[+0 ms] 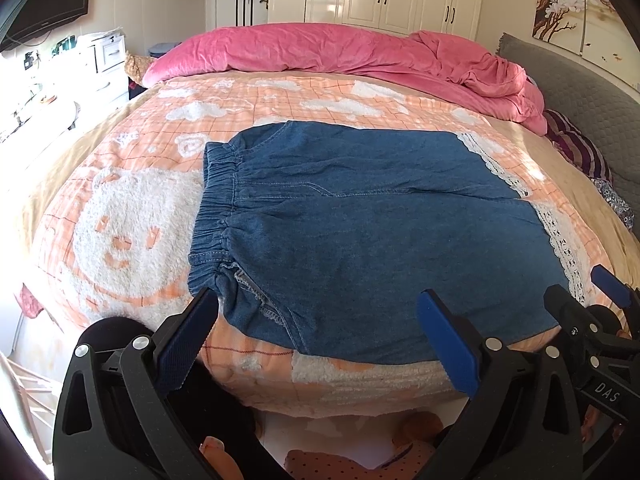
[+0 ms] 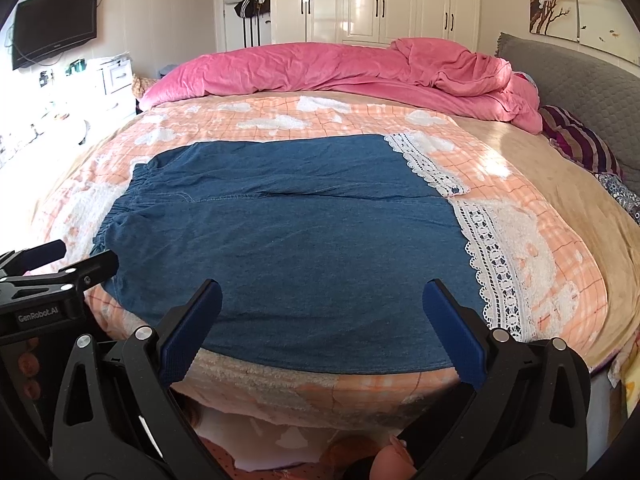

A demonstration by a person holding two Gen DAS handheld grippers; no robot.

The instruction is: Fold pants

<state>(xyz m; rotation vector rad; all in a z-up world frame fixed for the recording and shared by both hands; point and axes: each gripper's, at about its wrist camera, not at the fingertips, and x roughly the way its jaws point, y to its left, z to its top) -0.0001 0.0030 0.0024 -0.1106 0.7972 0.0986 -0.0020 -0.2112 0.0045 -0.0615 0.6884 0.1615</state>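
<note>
Blue denim pants [image 1: 360, 232] with white lace hems [image 1: 560, 240] lie flat on the bed, elastic waistband [image 1: 216, 208] to the left, legs side by side pointing right. My left gripper [image 1: 320, 308] is open and empty, hovering over the near edge by the waistband corner. My right gripper [image 2: 324, 300] is open and empty over the near leg [image 2: 300, 260], left of its lace hem [image 2: 496, 272]. The right gripper also shows at the right edge of the left wrist view [image 1: 592, 296], the left gripper at the left edge of the right wrist view [image 2: 72, 264].
The bed has an orange checked blanket [image 1: 132, 232] with white fluffy shapes. A pink duvet [image 1: 340, 52] is bunched along the far side. A grey headboard [image 2: 580, 80] and striped pillow [image 2: 580, 140] are at the right. White wardrobes [image 2: 380, 0] stand behind.
</note>
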